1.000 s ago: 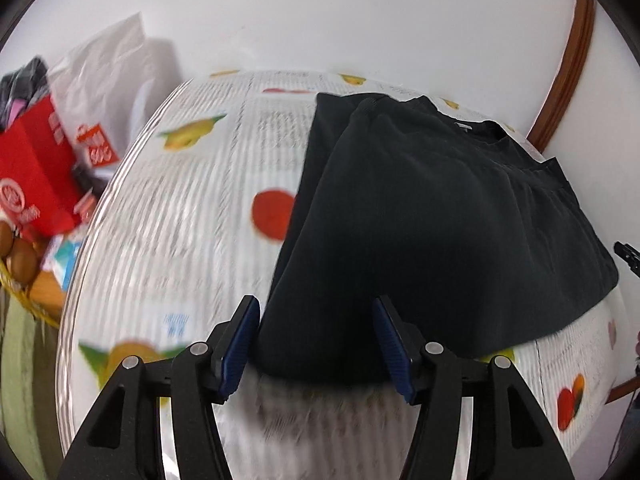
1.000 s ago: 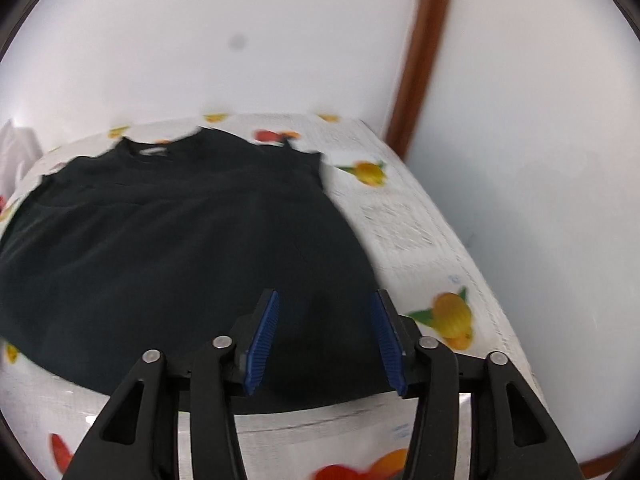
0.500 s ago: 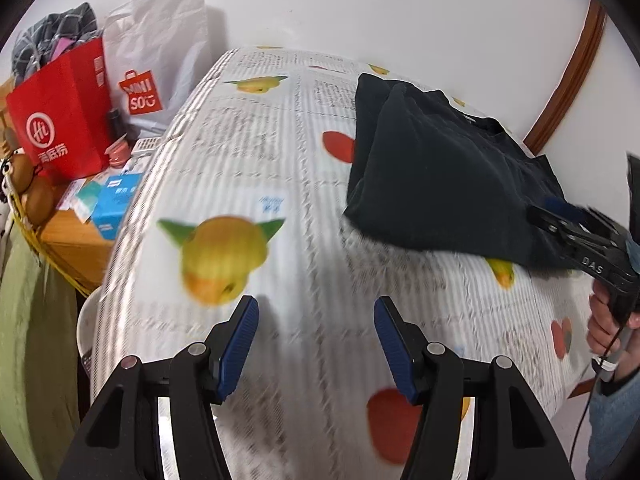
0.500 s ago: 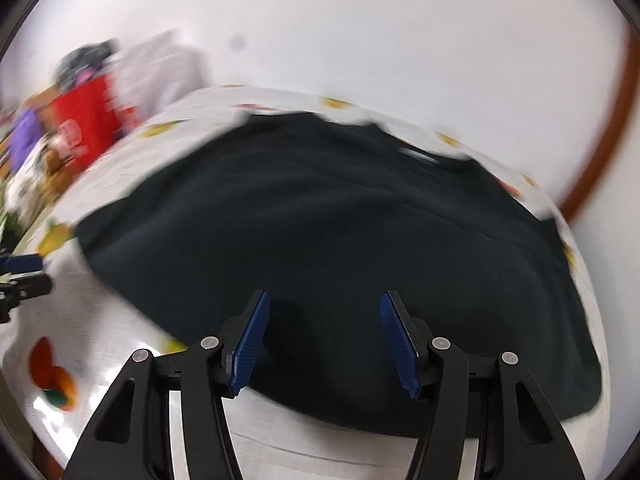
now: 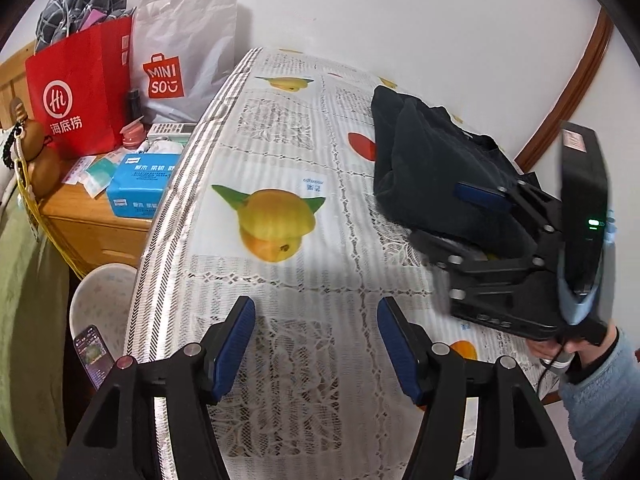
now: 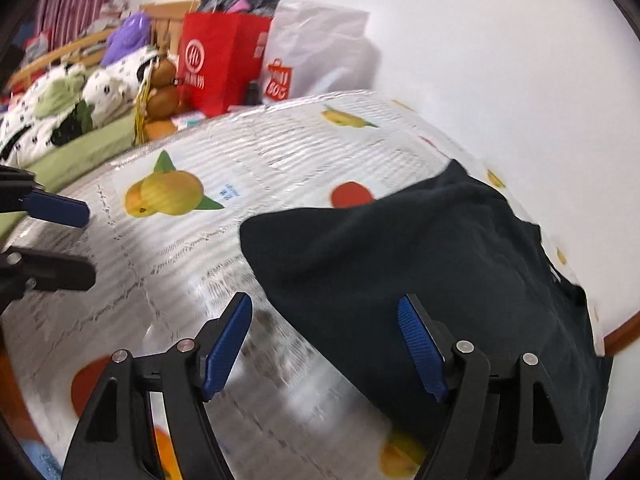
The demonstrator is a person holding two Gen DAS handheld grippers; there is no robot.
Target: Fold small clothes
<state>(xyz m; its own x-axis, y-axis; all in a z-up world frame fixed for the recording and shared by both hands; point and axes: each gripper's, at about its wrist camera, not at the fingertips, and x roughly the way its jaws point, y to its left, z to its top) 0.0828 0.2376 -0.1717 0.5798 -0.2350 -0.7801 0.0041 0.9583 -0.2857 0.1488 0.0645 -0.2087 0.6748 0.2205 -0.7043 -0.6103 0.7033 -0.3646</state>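
Observation:
A black garment (image 5: 432, 176) lies folded over itself on the fruit-print lace tablecloth (image 5: 280, 152), at the right of the left wrist view. My right gripper (image 5: 456, 218) is at its near edge, jaws opening, with the cloth's edge between the fingers but not pressed by the pads. In the right wrist view the garment (image 6: 420, 260) fills the right half, its rounded fold under my right gripper (image 6: 324, 340). My left gripper (image 5: 316, 344) hovers over bare tablecloth to the left of the garment, jaws opening with nothing between them. It also shows as the left gripper (image 6: 68, 240) at the edge of the right wrist view.
A red paper bag (image 5: 80, 92) and a white shopping bag (image 5: 184, 52) stand on a wooden bedside cabinet (image 5: 88, 224) beside a blue box (image 5: 140, 184). A white basin (image 5: 100, 300) and a phone (image 5: 94, 354) sit below. A bed (image 6: 68, 120) lies beyond, and a white wall (image 5: 400, 20) behind.
The right gripper swung across to the left, and the garment now lies folded narrower. The left gripper drew away from the garment over bare cloth. Both pairs of jaws stand wider.

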